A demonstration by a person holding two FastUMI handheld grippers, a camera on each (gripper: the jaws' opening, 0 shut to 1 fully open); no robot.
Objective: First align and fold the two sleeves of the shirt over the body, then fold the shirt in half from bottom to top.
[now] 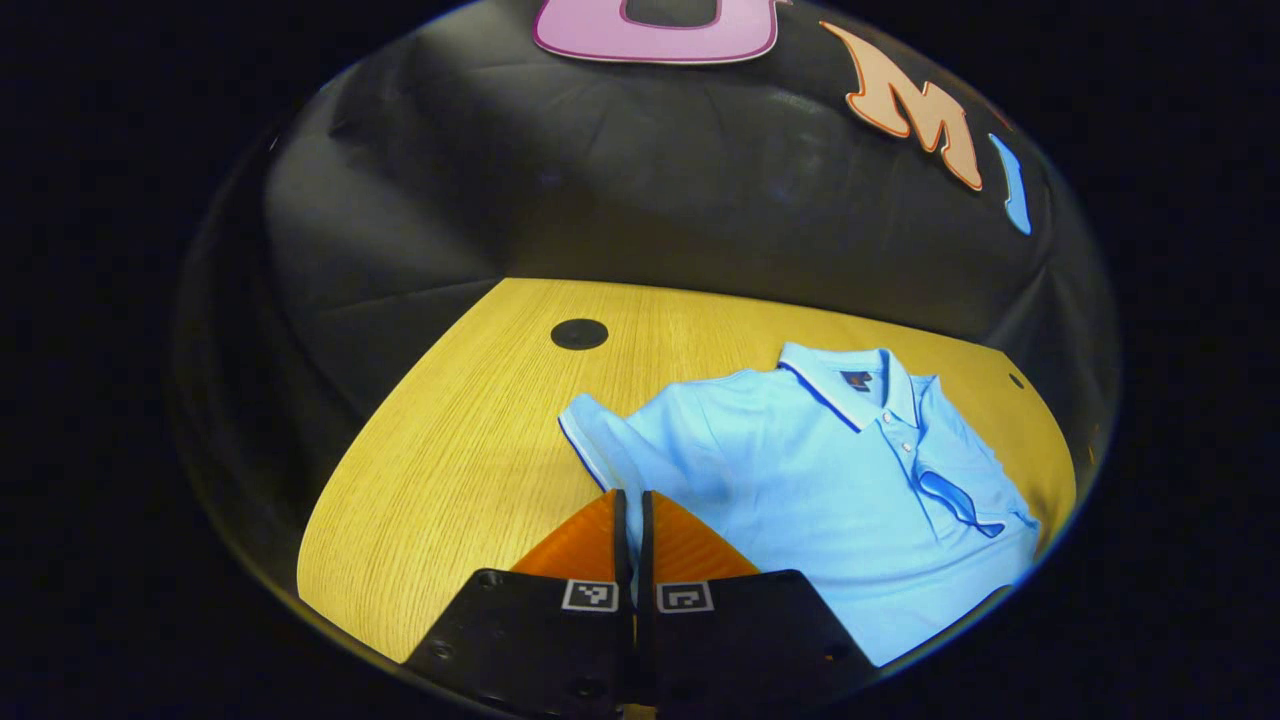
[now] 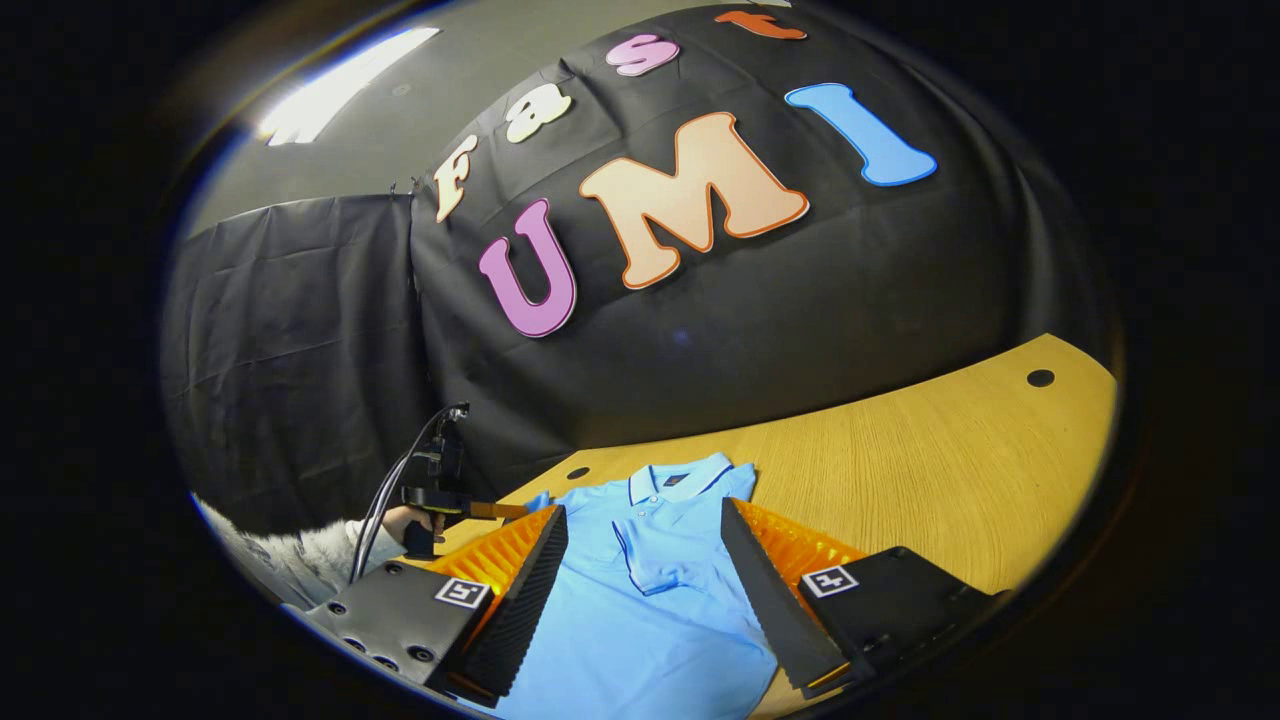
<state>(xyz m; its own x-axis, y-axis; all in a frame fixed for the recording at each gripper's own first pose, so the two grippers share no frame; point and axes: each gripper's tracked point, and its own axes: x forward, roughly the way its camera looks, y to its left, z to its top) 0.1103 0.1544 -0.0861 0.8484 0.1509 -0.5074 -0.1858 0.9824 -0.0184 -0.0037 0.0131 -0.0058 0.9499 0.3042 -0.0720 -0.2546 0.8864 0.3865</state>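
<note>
Left gripper view: left gripper (image 1: 633,500) fingers pressed together, apparently pinching the edge of the near sleeve (image 1: 600,430) of the light-blue polo shirt (image 1: 800,480), which lies flat on the wood-grain table (image 1: 450,450), collar away. Body lies to that gripper's right, so the fold likely goes that way. Right gripper (image 2: 640,540) hovers spread wide above the shirt; opposite sleeve (image 2: 650,560) already lies over the chest. Knit soft, ribbed collar.

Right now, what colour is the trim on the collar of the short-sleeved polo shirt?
Dark blue trim on the light blue polo shirt; clearest in the left gripper view.
</note>
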